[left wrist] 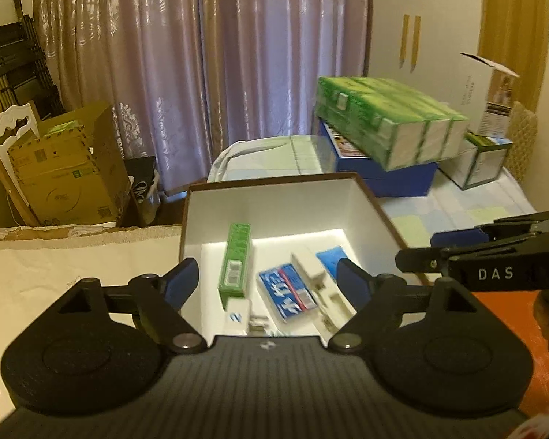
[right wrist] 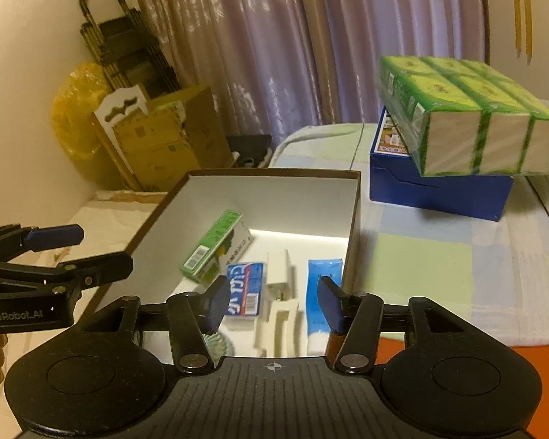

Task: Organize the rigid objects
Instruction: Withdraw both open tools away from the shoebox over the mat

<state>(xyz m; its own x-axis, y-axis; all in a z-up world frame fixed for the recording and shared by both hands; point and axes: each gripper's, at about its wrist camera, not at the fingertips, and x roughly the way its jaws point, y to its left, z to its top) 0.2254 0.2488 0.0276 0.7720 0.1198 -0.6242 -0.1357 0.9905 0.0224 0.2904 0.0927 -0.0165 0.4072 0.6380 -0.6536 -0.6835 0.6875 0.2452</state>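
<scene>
A brown box with white inner walls stands open on the table. Inside lie a green carton, a blue-and-red toothpaste box, a white plug adapter and a blue-and-white tube. My left gripper hovers above the box, open, with nothing between its fingers. My right gripper hangs over the box's near right side, open and empty too. Each gripper shows in the other's view, the right gripper and the left gripper.
A wrapped pack of green-and-white cartons rests on a blue box at the back right. Cardboard boxes and a folded black trolley stand at the left by the curtain. A checked cloth covers the table.
</scene>
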